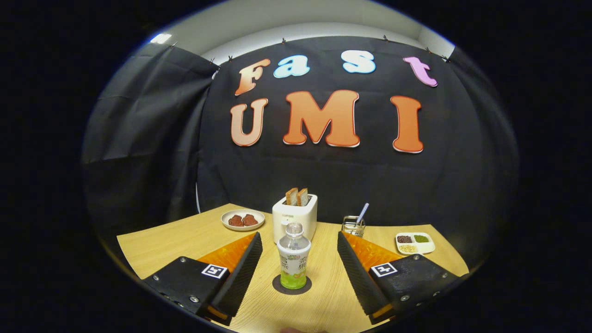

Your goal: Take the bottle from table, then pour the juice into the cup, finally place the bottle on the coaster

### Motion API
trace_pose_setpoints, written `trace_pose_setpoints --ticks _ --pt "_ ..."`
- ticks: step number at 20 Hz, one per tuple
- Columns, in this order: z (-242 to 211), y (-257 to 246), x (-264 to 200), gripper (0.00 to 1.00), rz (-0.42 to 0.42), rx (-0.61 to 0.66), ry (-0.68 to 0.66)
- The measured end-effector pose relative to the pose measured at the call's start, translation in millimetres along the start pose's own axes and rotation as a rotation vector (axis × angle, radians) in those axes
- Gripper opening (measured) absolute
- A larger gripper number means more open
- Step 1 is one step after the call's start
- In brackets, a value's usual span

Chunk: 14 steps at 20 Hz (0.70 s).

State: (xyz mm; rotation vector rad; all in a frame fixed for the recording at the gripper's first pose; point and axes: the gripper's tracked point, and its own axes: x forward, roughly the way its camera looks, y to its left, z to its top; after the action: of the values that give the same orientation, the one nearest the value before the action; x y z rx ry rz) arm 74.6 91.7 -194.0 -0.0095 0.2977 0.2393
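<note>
Our claw (296, 270) stands wide apart around the bottle (293, 256), upright on the coaster (279, 286); the placing looks done, so next we back off.

black cloth wall (351, 175) hangs behind my wooden table (185, 236), a side drape (143, 138) folding beside it, and a pale lit ceiling (296, 23) above the cloth.

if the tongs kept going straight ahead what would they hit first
Most likely the bottle, upright on the coaster between the open tongs. The toaster stands behind it; depth is hard to judge.
</note>
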Motion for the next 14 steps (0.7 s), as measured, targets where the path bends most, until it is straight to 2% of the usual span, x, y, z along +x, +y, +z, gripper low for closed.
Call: trace_pose_setpoints --ticks 4,7,11,14 --pt "56 -12 -48 0.97 -0.047 -0.034 -0.090" --pt "82 -27 -84 0.97 -0.101 -0.030 -0.118" --pt "114 -36 -125 0.97 -0.111 0.016 -0.196" --pt "127 -52 -146 0.97 -0.173 -0.013 -0.221"
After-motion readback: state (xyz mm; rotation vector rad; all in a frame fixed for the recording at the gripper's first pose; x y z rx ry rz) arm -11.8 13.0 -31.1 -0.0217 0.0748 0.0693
